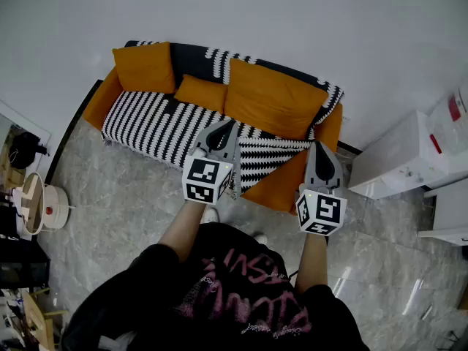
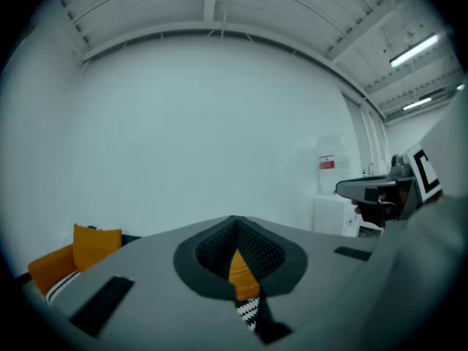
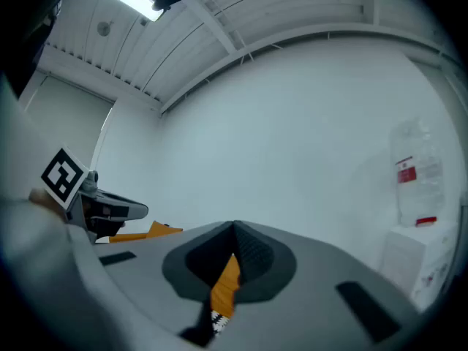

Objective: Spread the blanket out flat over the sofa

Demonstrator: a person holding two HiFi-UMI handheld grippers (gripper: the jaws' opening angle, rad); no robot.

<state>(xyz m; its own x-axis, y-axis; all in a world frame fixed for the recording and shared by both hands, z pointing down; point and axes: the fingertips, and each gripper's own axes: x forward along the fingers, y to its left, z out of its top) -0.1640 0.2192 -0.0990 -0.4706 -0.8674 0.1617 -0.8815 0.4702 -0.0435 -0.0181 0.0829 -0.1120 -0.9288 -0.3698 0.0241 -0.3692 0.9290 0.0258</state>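
Note:
An orange sofa [image 1: 281, 187] stands against the white wall. The black-and-white striped blanket [image 1: 150, 123] covers its back and the left of the seat. A bunched part of the blanket [image 1: 269, 158] lies at the seat's right, where orange cushion shows bare. My left gripper [image 1: 226, 126] hovers in front of the seat's middle, its jaws shut with nothing in them. My right gripper [image 1: 319, 147] is level with the sofa's right end, also shut and empty. In each gripper view the closed jaws [image 2: 235, 224] [image 3: 234, 229] leave only a slit that shows orange and stripes.
Three orange cushions [image 1: 274, 97] lean on the sofa back. A white cabinet [image 1: 406, 156] stands right of the sofa, and a small round white table [image 1: 40, 205] is on the marble floor at left. The person's dark shirt [image 1: 219, 291] fills the bottom.

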